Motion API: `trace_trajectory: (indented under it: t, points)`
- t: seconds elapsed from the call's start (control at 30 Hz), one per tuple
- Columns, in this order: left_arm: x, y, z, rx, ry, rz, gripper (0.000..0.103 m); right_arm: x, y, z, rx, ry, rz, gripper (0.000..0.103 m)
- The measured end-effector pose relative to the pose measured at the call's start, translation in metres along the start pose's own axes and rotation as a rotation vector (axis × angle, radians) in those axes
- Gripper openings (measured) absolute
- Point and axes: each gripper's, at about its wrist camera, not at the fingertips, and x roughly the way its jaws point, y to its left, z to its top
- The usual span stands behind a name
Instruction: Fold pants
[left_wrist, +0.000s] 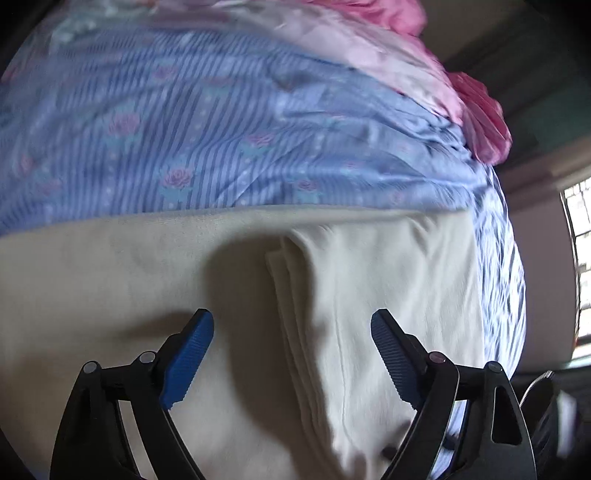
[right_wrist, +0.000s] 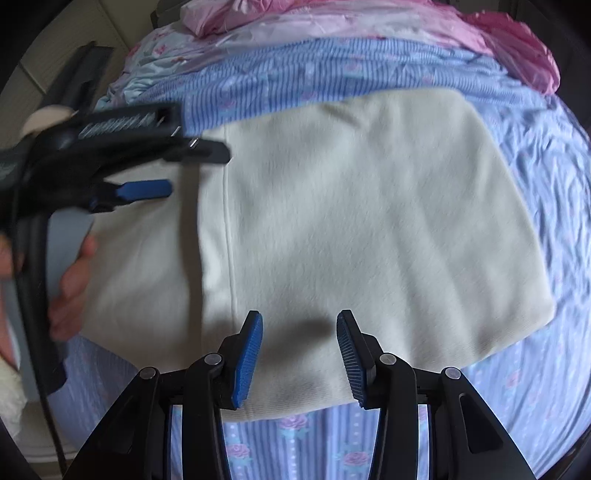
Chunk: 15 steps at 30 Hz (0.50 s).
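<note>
Below me one pair of cream pants (right_wrist: 351, 206) lies folded on the bed (right_wrist: 535, 155), pink bedding (right_wrist: 517, 40) bunched behind. My left gripper (left_wrist: 291, 328) hovers with jaws wide, empty; my right gripper (right_wrist: 299, 332) part-open, gripping nothing, over the pants.

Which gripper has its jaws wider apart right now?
The left gripper: its blue pads stand far apart over the cream pants, with nothing held. The right gripper is open too, but with a clearly narrower gap.
</note>
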Motion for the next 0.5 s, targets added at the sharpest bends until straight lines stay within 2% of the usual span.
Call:
trace_trajectory:
  t: [0.1, 0.17, 0.23, 0.27, 0.3, 0.33, 0.4, 0.5]
  points:
    - [0.012, 0.007, 0.005, -0.063, 0.01, -0.022, 0.086, 0.007, 0.0, -0.001, -0.005, 0.011, 0.003, 0.043]
    - [0.017, 0.008, 0.005, -0.089, 0.003, -0.013, 0.081, 0.01, -0.002, 0.0, -0.002, 0.017, 0.007, 0.044]
    - [0.018, 0.007, 0.005, -0.088, -0.001, 0.006, 0.055, 0.012, -0.002, 0.001, 0.0, 0.02, 0.01, 0.044]
    - [0.017, 0.006, 0.004, -0.085, 0.001, -0.006, 0.047, 0.013, -0.002, 0.002, -0.006, 0.021, 0.011, 0.044]
    - [0.016, 0.005, 0.005, -0.085, 0.008, -0.054, 0.026, 0.014, -0.002, 0.002, -0.011, 0.022, 0.01, 0.044]
    - [0.015, 0.005, 0.006, -0.088, 0.016, -0.072, 0.023, 0.014, -0.002, 0.002, -0.015, 0.023, 0.008, 0.044]
    - [0.008, -0.003, 0.008, -0.047, -0.004, -0.046, 0.018, 0.014, -0.001, 0.002, -0.02, 0.022, 0.007, 0.044]
    - [-0.008, -0.019, 0.011, 0.029, -0.051, -0.031, 0.015, 0.015, 0.003, 0.003, -0.015, 0.026, 0.015, 0.044]
